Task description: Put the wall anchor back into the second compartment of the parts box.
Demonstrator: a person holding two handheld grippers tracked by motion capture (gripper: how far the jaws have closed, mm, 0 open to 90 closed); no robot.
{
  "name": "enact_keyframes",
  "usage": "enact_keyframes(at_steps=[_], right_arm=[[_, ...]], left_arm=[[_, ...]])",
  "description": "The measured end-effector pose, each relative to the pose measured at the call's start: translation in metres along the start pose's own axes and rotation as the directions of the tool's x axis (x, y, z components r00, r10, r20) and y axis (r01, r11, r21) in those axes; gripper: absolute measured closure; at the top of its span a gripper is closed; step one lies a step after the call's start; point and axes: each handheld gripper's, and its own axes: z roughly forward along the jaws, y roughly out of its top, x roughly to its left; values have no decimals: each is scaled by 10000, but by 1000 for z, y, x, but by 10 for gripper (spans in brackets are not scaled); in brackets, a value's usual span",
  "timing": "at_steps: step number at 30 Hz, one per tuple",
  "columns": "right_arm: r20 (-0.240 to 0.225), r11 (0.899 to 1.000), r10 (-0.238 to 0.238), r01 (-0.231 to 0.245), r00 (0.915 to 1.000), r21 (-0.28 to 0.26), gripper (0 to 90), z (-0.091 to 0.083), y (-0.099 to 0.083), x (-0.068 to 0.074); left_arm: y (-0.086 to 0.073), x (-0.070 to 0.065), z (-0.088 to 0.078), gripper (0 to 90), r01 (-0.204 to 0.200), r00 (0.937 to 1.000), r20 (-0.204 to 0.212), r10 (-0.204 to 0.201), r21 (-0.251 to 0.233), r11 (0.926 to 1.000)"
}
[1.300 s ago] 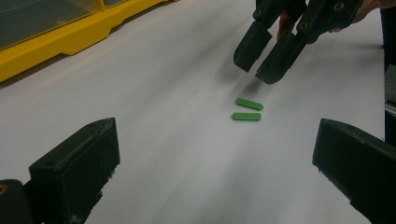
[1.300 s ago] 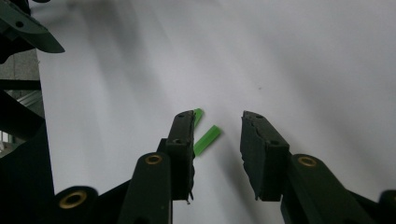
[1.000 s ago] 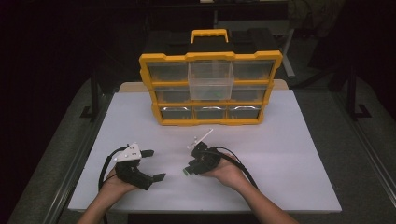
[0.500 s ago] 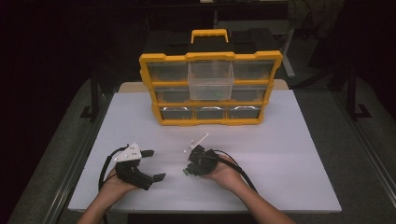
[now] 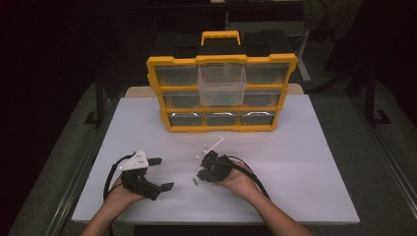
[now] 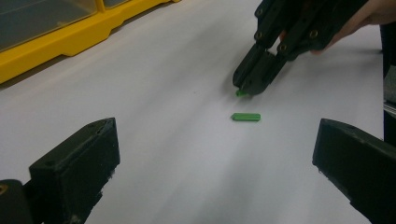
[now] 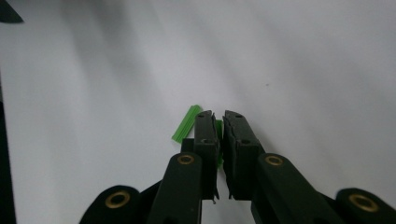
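Closing right hand-held gripper [image 7: 217, 135] pinches one green piece [image 7: 219, 133]; another [image 7: 186, 123] lies beside.

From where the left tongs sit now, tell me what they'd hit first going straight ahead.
Probably the loose green peg lying on the white table; just beyond it are the right tongs, shut on a second green piece.
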Motion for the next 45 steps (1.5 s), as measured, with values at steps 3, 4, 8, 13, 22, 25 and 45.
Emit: enact_keyframes(at_steps=[3, 4, 8, 13, 22, 25, 45], right_arm=[[-10, 9998, 119, -120, 9999, -155, 830, -9, -1, -7], [-29, 9992, 378, -378, 9993, -158, 830, -12, -1, -8], [48, 9985, 522, -521, 9986, -177, 830, -26, -3, -15], [86, 9966, 730, -726, 9973, -388, 829, -42, -5, -22], [282, 9918, 1123, -1104, 9933, -638, 830, -71, -6, -34], [306, 9905, 1199, -1175, 9923, -711, 830, -81, -6, -38], [564, 9829, 1328, -1242, 9895, -1356, 829, -148, 3, -59]], left_arm=[[0, 0, 0, 8, -9, 10000, -12, 10, 11, 10000], [0, 0, 0, 8, -8, 10000, -14, 8, 14, 10000], [0, 0, 0, 8, 4, 10000, -13, -4, 8, 10000], [0, 1, 0, 8, 6, 10000, -14, -6, 21, 10000], [0, 0, 0, 8, 25, 10000, -23, -25, 12, 10000], [0, 0, 0, 8, 40, 10000, -31, -40, 10, 10000], [0, 0, 0, 8, 32, 10000, -51, -32, -64, 10000]])
